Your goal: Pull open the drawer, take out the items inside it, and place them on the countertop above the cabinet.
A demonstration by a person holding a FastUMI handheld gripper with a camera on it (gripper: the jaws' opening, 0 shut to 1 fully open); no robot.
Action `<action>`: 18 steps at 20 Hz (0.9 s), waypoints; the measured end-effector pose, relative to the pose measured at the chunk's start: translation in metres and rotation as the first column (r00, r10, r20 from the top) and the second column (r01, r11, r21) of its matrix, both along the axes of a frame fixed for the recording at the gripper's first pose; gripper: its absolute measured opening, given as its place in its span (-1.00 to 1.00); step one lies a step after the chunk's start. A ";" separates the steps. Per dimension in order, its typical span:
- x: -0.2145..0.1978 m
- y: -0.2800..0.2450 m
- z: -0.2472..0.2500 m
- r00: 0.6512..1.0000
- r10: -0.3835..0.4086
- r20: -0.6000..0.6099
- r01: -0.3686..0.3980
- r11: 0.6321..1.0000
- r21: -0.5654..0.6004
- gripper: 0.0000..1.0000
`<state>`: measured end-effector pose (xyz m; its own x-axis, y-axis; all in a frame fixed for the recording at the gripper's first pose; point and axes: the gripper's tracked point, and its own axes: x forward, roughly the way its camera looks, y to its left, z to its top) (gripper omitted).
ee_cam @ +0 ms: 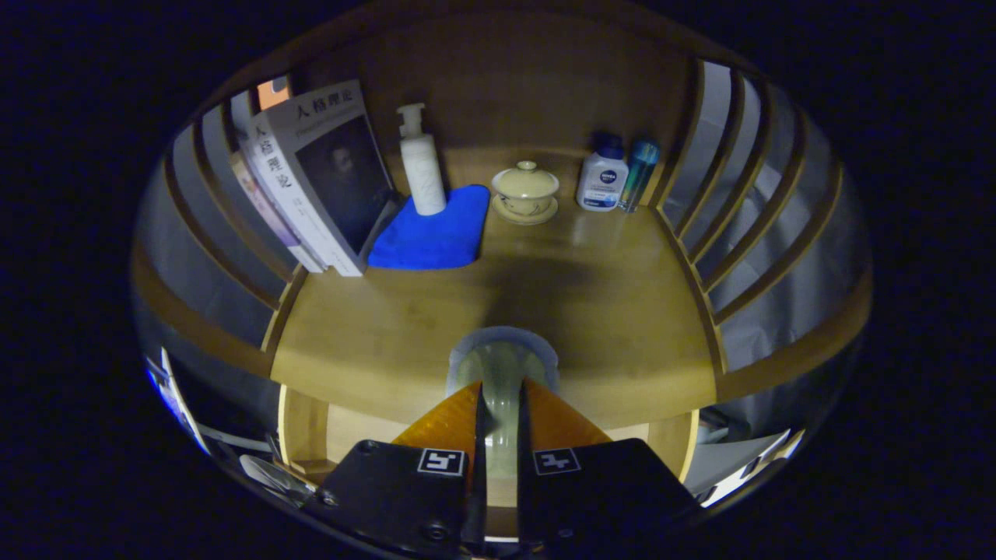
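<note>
- Fingers (pixel 499 412) nearly pressed together, pinching a pale glazed cup (pixel 503 372) by its wall, one finger either side.
- Cup held at the near edge of the desk (pixel 607 327), mouth up, rim just ahead of the fingertips; cannot tell whether base touches the wood.
- Looks like glazed ceramic: stiff, smooth, likely slippery and breakable; moderate weight judged from wall thickness.
- Thin-wall pinch is a narrow hold; tilt risk if squeeze eases. Better set down flat, release slowly.
- Open wood in the middle of the desk free for placement.
- Far side already crowded: lidded tea bowl (pixel 525 190) on saucer, far centre; white pump bottle (pixel 421 159) standing on blue cloth (pixel 432 233), far left.
- Books (pixel 315 175) leaning at far left against the slatted side.
- White lotion bottle (pixel 602 180) and teal tube (pixel 640 174) touching, far right.
- Drawer (pixel 358 435) below the desk edge, apparently open; contents hidden by fingers.
</note>
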<state>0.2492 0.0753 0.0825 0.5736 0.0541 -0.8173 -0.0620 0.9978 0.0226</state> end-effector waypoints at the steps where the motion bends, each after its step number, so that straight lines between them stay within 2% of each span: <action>1: 0.009 0.002 0.001 1.000 0.002 -0.002 -0.002 1.000 0.005 -0.63; 10: 0.047 0.005 -0.028 0.999 -0.028 -0.031 0.029 0.999 0.016 -0.63; 17: 0.050 0.006 -0.030 0.999 -0.034 0.000 0.034 0.999 0.011 -0.54; 18: 0.050 0.006 -0.030 0.999 -0.034 0.003 0.034 0.999 0.013 -0.46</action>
